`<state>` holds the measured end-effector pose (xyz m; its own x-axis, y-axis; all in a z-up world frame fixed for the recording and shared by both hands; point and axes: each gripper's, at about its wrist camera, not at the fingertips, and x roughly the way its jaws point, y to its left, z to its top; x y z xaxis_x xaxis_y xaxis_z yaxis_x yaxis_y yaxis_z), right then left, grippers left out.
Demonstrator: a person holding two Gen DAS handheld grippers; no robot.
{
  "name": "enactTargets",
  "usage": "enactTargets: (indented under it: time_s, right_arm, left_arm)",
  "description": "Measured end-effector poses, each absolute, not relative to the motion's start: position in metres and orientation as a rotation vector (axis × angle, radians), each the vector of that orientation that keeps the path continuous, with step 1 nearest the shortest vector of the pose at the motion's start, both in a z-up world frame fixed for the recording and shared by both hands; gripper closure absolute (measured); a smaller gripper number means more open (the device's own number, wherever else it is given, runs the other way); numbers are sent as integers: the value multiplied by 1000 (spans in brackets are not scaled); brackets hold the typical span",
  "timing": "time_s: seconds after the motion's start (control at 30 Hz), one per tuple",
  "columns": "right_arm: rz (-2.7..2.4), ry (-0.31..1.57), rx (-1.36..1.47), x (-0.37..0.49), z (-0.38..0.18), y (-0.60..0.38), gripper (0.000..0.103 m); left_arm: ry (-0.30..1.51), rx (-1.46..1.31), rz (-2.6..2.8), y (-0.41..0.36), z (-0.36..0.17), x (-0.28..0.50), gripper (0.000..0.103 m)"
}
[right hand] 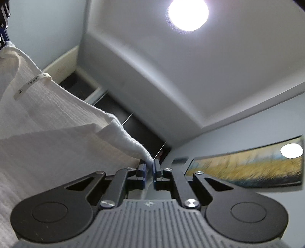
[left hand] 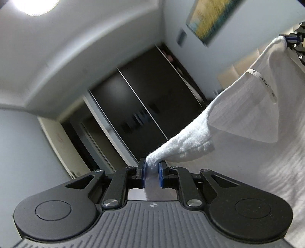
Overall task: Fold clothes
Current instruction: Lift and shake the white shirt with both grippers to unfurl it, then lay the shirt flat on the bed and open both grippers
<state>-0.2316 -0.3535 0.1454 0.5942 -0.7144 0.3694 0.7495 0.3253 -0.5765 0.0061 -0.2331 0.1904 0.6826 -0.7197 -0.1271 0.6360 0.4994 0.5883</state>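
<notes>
**White garment held up by both shoulders, ready for the fold**

The left gripper (left hand: 152, 167) has its fingers (left hand: 142, 171) clamped on a bunched corner of the white knitted garment (left hand: 247, 114). In the left wrist view the cloth runs from there toward two o'clock, where the right gripper (left hand: 286, 39) pinches the other top corner at the frame's edge. The right wrist view mirrors this: the right gripper's fingers (right hand: 157, 168) are nearly together on a thin point of cloth, and the fabric stretches toward ten o'clock to the left gripper (right hand: 4, 38). The garment hangs in the air between the two grippers, neckline sagging open, with a white neck label (left hand: 266, 84) sewn across its inside. No desk or bed shows in either view; behind the cloth are only a dark wardrobe (left hand: 137, 106), a ceiling lamp (right hand: 187, 13) and a framed picture (right hand: 246, 166).

The fabric looks soft, textured and fairly thick, probably light but limp: it will drape and crease wherever it is unsupported and will not keep a shape by itself. The knit gives the fingers good purchase, so slipping seems unlikely, though the right grip holds only a small tip. The shoulder corners are the sensible hold; keeping them level and the top edge taut should let the body hang straight before laying it down.
</notes>
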Motion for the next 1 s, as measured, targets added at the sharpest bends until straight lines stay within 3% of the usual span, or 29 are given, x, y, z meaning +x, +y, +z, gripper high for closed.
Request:
enactTargets:
  time_s: [0.37,0.77,0.93,1.0]
  right_arm:
    - [-837,410,-639,-74,-6,-486,95]
    - [-665,752,-483,83,-184,-579,95]
    - [-618,819,-447,90,-217,-589,94]
    - [-601,824,-429,93,-221,-599,91]
  left_arm:
    - [209,814,-912,-383,36,153,92]
    - [571,790,-929,-437,-128,255,91]
    - [622,764,-919,-438,-157,265,83]
    - [640,739,-905,-435,-159,267,67]
